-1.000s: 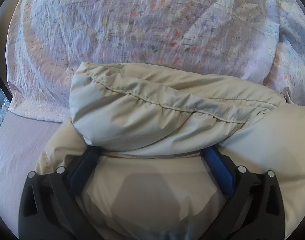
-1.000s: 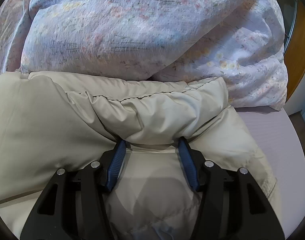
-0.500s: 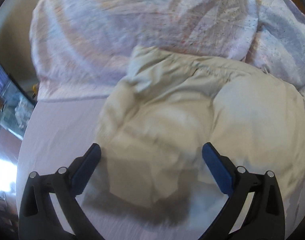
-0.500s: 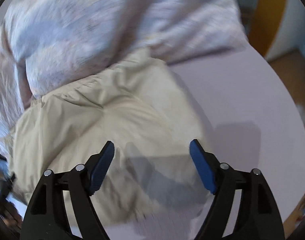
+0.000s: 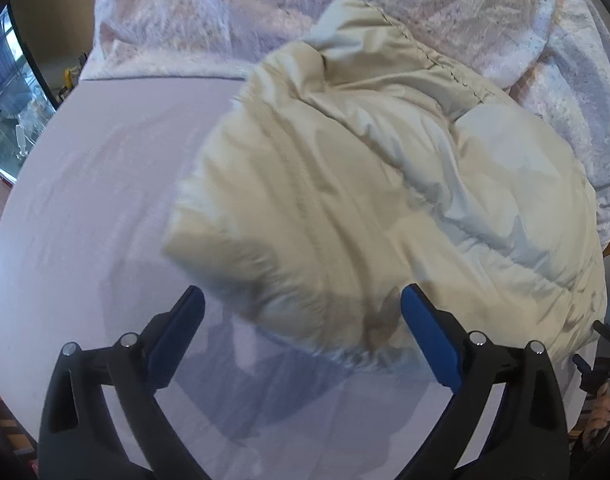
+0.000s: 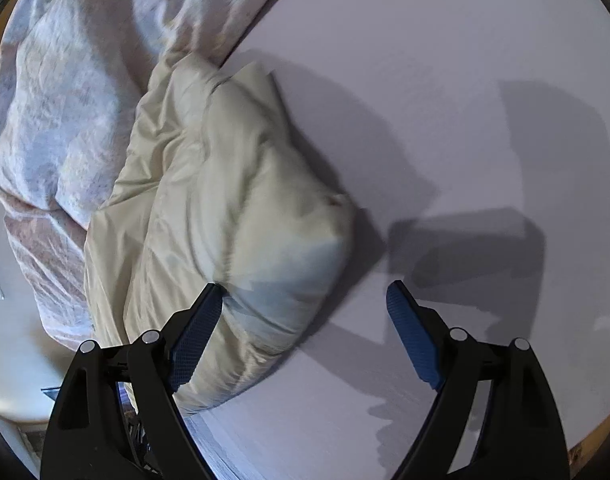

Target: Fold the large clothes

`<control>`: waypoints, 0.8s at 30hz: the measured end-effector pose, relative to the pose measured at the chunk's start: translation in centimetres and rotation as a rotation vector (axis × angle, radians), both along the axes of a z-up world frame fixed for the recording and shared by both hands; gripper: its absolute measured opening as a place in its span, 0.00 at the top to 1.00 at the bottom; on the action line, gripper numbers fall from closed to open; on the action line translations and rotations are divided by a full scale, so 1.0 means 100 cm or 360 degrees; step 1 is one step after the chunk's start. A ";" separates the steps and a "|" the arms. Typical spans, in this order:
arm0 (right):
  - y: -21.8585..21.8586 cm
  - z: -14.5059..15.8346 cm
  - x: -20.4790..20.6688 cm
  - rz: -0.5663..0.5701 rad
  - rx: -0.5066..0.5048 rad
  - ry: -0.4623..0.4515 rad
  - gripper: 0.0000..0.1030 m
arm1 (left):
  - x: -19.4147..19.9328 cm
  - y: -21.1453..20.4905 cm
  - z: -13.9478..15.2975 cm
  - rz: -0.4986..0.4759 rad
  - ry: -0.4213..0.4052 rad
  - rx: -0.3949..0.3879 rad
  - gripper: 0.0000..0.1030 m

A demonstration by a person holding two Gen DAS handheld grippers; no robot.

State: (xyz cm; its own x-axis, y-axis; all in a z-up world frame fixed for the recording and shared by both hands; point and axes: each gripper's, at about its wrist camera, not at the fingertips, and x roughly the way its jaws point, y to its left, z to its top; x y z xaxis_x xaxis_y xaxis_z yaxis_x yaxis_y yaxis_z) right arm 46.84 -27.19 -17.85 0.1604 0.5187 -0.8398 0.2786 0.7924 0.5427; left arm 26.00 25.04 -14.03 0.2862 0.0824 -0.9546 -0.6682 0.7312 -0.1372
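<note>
Cream padded jacket (image 5: 365,184) motion-blurred along its near edge, floral duvet (image 5: 185,16) cut off by frame top

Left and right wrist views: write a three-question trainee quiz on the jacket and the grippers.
1. True or false: the beige jacket lies on the lilac sheet.
2. What lies bunched behind the jacket? A) flowered quilt B) towel C) box
3. Fill in: the left gripper and the right gripper are both ____.

Key: 1 true; 2 A; 3 open, nothing gripped; both sets of jaws were just moving, the right opening, the left closing slightly.
</note>
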 end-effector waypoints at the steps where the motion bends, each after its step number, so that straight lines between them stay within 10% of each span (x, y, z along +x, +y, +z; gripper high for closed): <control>1: 0.006 -0.001 0.002 0.0013 -0.0015 -0.0006 0.17 | 0.003 -0.001 -0.002 0.0008 0.0002 -0.0010 0.08; 8: 0.032 0.001 0.009 -0.0006 -0.0045 -0.0020 0.41 | 0.015 0.007 -0.009 0.0114 -0.0031 -0.0045 0.17; 15: 0.042 0.013 0.005 -0.0057 0.0026 -0.0085 0.71 | 0.005 0.011 -0.009 0.0249 -0.0163 -0.0072 0.49; 24: 0.042 0.027 -0.002 -0.0048 0.0037 -0.0153 0.81 | -0.013 0.003 0.015 0.0193 -0.0256 0.0005 0.78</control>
